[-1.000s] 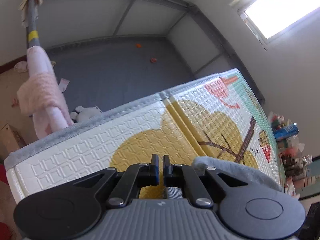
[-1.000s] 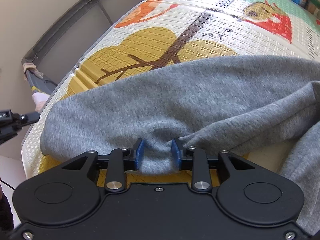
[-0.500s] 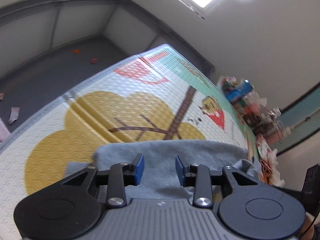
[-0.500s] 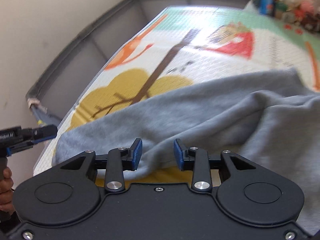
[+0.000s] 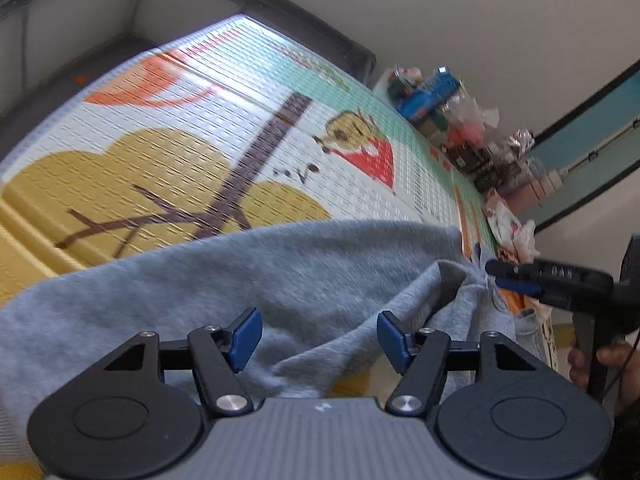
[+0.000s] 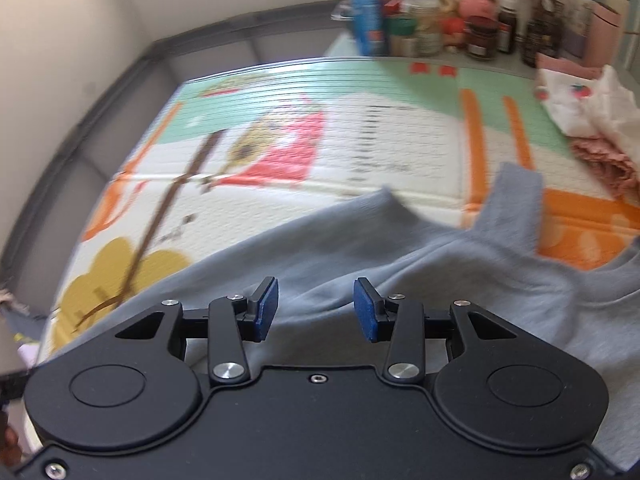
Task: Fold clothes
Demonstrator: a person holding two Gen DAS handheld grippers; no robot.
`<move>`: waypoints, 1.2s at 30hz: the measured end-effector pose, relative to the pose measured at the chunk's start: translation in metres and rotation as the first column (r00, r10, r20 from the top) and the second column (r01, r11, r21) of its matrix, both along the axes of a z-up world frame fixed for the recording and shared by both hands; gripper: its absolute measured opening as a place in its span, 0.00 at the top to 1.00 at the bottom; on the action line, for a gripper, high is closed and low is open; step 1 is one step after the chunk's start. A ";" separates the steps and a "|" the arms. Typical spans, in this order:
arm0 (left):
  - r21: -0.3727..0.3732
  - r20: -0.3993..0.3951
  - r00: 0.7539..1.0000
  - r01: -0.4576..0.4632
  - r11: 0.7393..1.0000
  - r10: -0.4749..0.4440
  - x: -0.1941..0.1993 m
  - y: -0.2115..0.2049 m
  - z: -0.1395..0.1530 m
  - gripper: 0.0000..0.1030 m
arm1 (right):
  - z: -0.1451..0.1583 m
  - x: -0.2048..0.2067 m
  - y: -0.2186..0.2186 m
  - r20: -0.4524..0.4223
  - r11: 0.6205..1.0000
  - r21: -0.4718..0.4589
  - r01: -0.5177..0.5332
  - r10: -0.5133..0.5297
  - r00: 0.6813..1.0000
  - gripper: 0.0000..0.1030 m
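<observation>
The soft grey sweatshirt (image 6: 400, 248) lies spread on the bumpy play mat with the yellow tree and orange shapes (image 6: 380, 140). It is right under and in front of both tongs. It is not a neat pile yet. One part looks laid over another part, because a thick fold runs across the cloth just past the left tongs (image 5: 319, 338). So I think one fold may be done, but more folds are left. The cloth is still lumpy and has to be smoothed too.

The long way of the sweatshirt seems to run from the left tongs across to the right tongs (image 6: 315, 309). In the right wrist view, one grey sleeve (image 6: 516, 200) sticks out past the right tongs, up and to the right, toward the orange stripes. The round neck edge shows at the far right of the right tongs. I cannot tell for sure where the bottom hem is.

The left tongs are opening wide. Nothing is pinched in them; the cloth is only below the blue pads (image 5: 247, 336). The right tongs are opening too, but not as wide. Their blue pads do not squeeze the cloth.

Farther away, past the mat, stand jars, bottles and a blue carton (image 6: 368, 12). A crumpled white and pink cloth pile (image 6: 592, 112) sits to the right of the right tongs.
</observation>
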State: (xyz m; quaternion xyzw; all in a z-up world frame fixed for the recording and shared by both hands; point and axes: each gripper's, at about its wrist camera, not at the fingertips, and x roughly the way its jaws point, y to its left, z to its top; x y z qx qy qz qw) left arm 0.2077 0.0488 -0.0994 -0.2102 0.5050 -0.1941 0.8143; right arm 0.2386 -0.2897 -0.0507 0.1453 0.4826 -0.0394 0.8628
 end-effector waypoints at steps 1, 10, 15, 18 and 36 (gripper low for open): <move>0.005 -0.008 1.000 0.005 1.000 -0.005 0.003 -0.006 -0.003 0.36 | -0.003 0.004 -0.008 -0.008 1.000 -0.005 0.014 -0.014 1.000 0.62; 0.144 0.033 0.999 0.005 0.990 -0.010 0.041 -0.031 -0.009 0.34 | -0.034 0.052 -0.047 -0.056 0.998 -0.032 0.051 -0.053 0.997 0.58; 0.182 0.061 0.996 0.058 0.982 -0.070 0.066 -0.032 -0.008 0.32 | -0.049 0.072 -0.058 -0.078 0.999 -0.018 0.046 -0.047 0.996 0.58; 0.207 0.064 0.990 0.111 0.972 -0.127 0.076 -0.036 -0.009 0.31 | -0.056 0.081 -0.063 -0.089 0.999 -0.003 0.034 -0.034 0.995 0.57; 0.342 0.030 0.961 0.249 0.906 -0.275 0.095 -0.058 -0.035 0.27 | -0.073 0.098 -0.063 -0.094 0.999 0.039 -0.029 0.033 0.995 0.52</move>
